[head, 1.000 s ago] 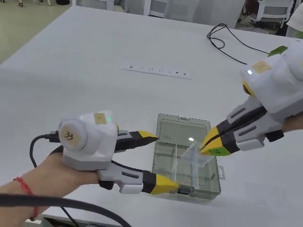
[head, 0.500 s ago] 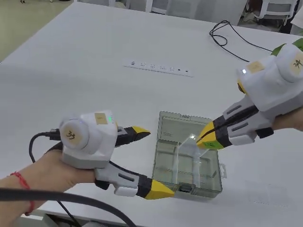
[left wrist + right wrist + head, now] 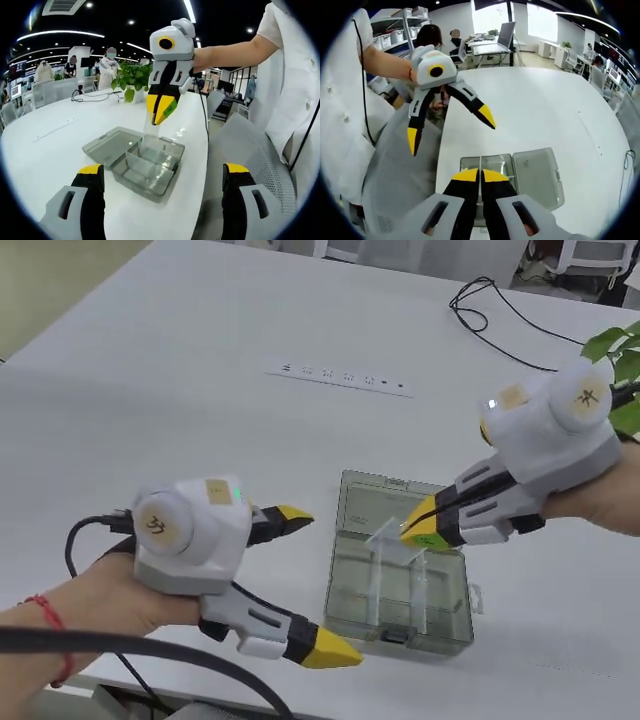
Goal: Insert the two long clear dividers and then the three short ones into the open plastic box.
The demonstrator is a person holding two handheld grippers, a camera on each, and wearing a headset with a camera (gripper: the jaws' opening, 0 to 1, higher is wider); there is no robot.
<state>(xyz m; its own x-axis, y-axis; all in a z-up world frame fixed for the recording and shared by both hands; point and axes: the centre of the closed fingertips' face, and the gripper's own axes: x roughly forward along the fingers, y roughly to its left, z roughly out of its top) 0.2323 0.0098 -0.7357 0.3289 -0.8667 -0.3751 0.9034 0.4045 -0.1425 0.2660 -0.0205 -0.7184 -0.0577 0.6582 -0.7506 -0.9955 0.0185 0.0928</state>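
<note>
Since a sec ago our left gripper (image 3: 318, 582) has backed off the box (image 3: 337, 585): its lower tip was at the front wall and now sits just beside the near-left corner, apart from it. The right gripper (image 3: 418, 530) has lifted a bit w/ its clear divider (image 3: 392, 540), which was dipped into the box & now rides about at rim level.

Nearest us, the left jaws gape wide, holding nothing. Next out, the box sits on the white tabletop (image 3: 200, 390), its lid (image 3: 385, 495) laid flat behind it. Two long dividers (image 3: 375, 585) seem to stand upright inside, running front to back. Over the box's far half the right jaws are pinched tight on the clear divider, a smallish piece. So we judge we're on the short-divider step; how many short ones are already in, we can't tell. Farther off: power strip (image 3: 340, 378), black cable (image 3: 500, 310).

Next move, as we see it: square the piece across the long ones, line it up w/ the slots, press straight down. The left gripper could steady the box.

Views:
- **Left gripper view:** the piece hangs below the right tips toward the rim (touching or not, can't tell), & the walls inside read clearer than from the head.
- **Right gripper view:** its own jaws are closed w/ no gap and the left gripper is spread open beyond. The piece is at most a thin edge-on line.
- **Head view:** gives the gap betw left gripper & box
</note>
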